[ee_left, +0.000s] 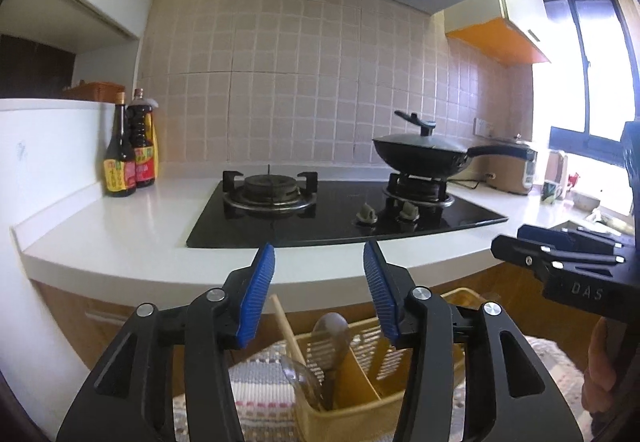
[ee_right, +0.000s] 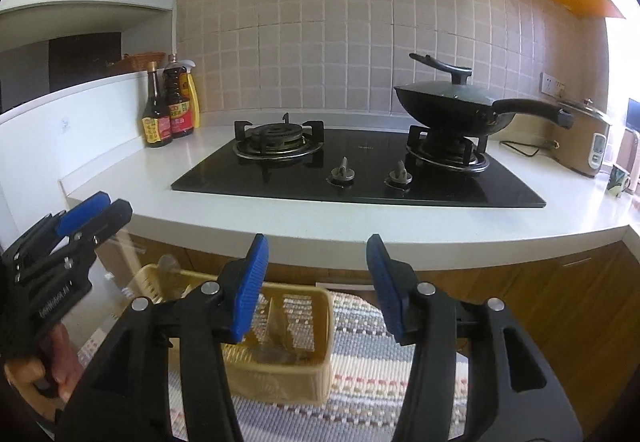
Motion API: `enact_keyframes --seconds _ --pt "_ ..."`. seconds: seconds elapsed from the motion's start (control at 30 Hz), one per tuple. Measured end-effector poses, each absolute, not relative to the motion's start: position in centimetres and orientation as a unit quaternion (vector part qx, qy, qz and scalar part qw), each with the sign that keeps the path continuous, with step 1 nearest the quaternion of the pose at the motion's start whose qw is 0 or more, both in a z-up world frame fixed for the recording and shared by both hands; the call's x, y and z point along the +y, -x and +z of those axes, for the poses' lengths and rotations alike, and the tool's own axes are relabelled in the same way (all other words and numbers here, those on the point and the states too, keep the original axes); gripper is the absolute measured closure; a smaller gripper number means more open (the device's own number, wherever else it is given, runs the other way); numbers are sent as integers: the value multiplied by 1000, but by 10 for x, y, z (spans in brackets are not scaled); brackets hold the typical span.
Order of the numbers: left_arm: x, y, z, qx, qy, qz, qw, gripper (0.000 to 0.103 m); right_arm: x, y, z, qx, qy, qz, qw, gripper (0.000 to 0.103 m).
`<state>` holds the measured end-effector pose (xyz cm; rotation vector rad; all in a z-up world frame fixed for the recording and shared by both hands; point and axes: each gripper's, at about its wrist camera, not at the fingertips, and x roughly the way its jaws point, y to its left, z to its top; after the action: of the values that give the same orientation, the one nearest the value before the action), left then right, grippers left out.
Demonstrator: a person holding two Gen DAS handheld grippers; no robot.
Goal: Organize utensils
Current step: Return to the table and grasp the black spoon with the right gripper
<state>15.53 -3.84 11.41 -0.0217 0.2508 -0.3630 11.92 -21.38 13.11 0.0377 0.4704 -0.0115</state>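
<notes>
While both grippers, left (ee_left: 319, 292) and right (ee_right: 316, 284), hang wide open and empty above the caddy (ee_left: 360, 398) on the mat below the counter (ee_left: 120, 234), I judge no utensil selected; next I must locate one.

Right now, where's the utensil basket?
The yellow utensil basket sits low on a striped mat in front of the counter, below both open hand-held grippers, left and right.

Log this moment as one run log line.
left gripper: open, empty | right gripper: open, empty | yellow basket: on striped mat, below counter | wooden spoon: in basket | wok: lidded, on stove
</notes>
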Motion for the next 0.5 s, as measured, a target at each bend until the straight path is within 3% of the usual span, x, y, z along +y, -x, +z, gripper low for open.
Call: enact_keyframes --seconds 0.33,0.5 --pt "-26 -89 147 114 10 -211 971 50 -200 -57 141 274 0 7 962 55" --pt "-22 -63 139 148 11 -231 962 49 -204 -27 124 313 -32 20 949 55"
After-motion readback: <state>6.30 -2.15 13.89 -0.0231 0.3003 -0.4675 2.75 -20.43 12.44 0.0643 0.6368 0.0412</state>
